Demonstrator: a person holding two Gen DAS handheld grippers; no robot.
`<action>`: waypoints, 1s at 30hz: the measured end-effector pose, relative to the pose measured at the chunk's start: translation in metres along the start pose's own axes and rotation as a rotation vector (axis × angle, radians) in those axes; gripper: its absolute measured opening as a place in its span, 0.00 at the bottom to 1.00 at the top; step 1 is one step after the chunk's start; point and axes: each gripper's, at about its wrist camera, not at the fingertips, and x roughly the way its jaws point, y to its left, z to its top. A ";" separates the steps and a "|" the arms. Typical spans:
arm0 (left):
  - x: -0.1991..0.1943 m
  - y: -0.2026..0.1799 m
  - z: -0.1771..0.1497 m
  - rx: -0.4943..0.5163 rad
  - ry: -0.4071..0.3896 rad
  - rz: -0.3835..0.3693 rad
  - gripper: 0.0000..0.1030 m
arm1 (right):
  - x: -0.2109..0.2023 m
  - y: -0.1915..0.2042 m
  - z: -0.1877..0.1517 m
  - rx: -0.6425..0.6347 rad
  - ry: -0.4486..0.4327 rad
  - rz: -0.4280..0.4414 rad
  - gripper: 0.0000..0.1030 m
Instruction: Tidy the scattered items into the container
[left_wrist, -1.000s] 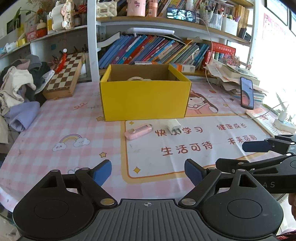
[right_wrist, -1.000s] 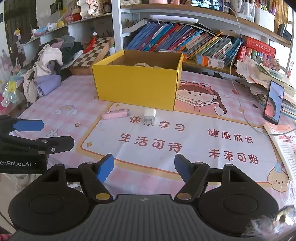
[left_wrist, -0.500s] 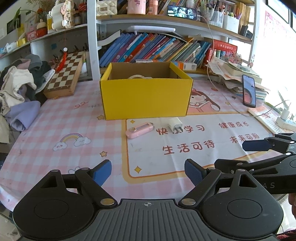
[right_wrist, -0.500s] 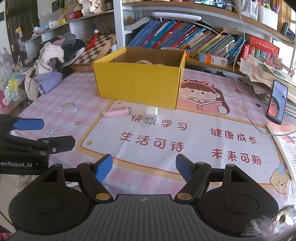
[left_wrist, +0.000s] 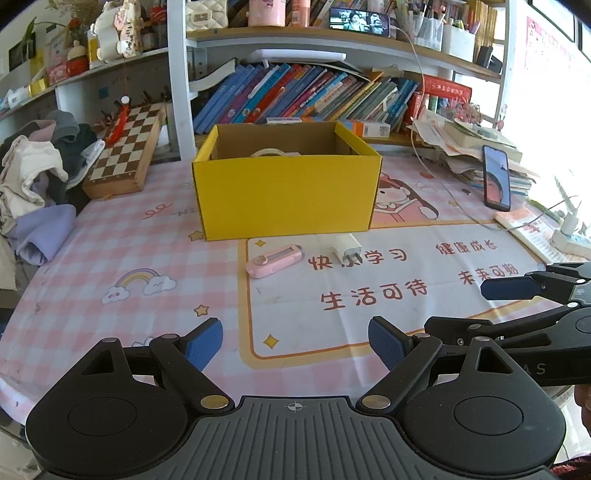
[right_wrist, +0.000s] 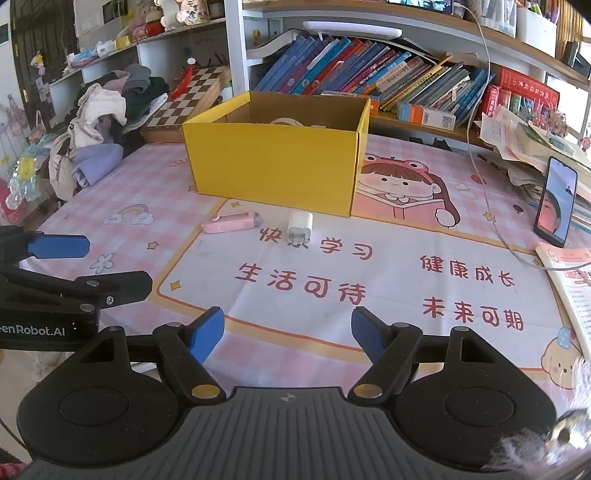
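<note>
A yellow cardboard box (left_wrist: 288, 192) (right_wrist: 273, 162) stands open-topped on the pink checked tablecloth, with a roll of tape (left_wrist: 269, 152) showing inside. In front of it lie a pink utility knife (left_wrist: 275, 258) (right_wrist: 232, 223) and a white charger plug (left_wrist: 345, 249) (right_wrist: 300, 227), side by side. My left gripper (left_wrist: 295, 345) hovers open and empty over the table's near edge, well short of both items. My right gripper (right_wrist: 288, 332) is open and empty too, beside the left. Each wrist view catches the other gripper's blue-padded fingers (left_wrist: 509, 288) (right_wrist: 59, 246) at its side.
A chessboard (left_wrist: 125, 147) leans behind a heap of clothes (left_wrist: 33, 192) at the left. Shelves of books (left_wrist: 306, 96) run along the back. At the right are a propped phone (left_wrist: 496, 177), a white cable (right_wrist: 487, 199), stacked papers (right_wrist: 535, 147) and a power strip (left_wrist: 570, 240).
The right gripper's jaws stand slightly wider than a second ago. Both grippers and the items on the table have stayed where they were.
</note>
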 end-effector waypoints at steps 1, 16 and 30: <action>0.001 0.000 0.000 0.001 0.001 0.000 0.87 | 0.000 0.000 0.000 0.001 0.001 0.000 0.72; 0.006 0.002 0.001 -0.003 0.008 0.006 0.87 | 0.009 -0.001 0.003 0.002 0.012 0.006 0.72; 0.016 0.004 0.004 -0.007 0.022 0.005 0.87 | 0.019 -0.001 0.006 0.005 0.033 0.009 0.72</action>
